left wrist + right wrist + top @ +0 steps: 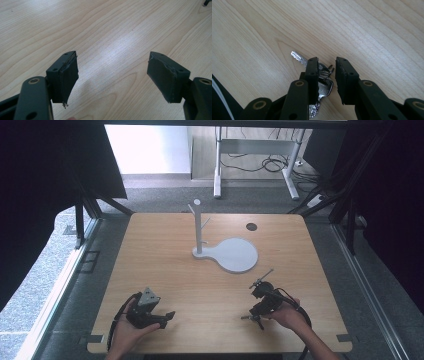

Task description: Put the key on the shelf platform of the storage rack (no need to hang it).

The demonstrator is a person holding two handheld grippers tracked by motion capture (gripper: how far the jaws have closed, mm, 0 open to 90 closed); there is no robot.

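A bunch of silver keys (322, 82) on a ring lies on the wooden table (200, 285) near its front right. My right gripper (327, 67) is down over it, jaws narrowly apart. The ring sits in the gap and one key blade pokes out past the left jaw. In the high view the right gripper (254, 316) is held by a hand and points toward the front left, with the keys (244, 317) at its tip. My left gripper (167, 316) rests near the front left, open, and its wide-apart pads (68, 77) have only bare wood between them.
A white stand with a round base (235, 255) and a branched post (198, 227) sits at the table's middle back. A small dark disc (251, 226) lies behind it. Table legs and cables are on the floor beyond the far edge.
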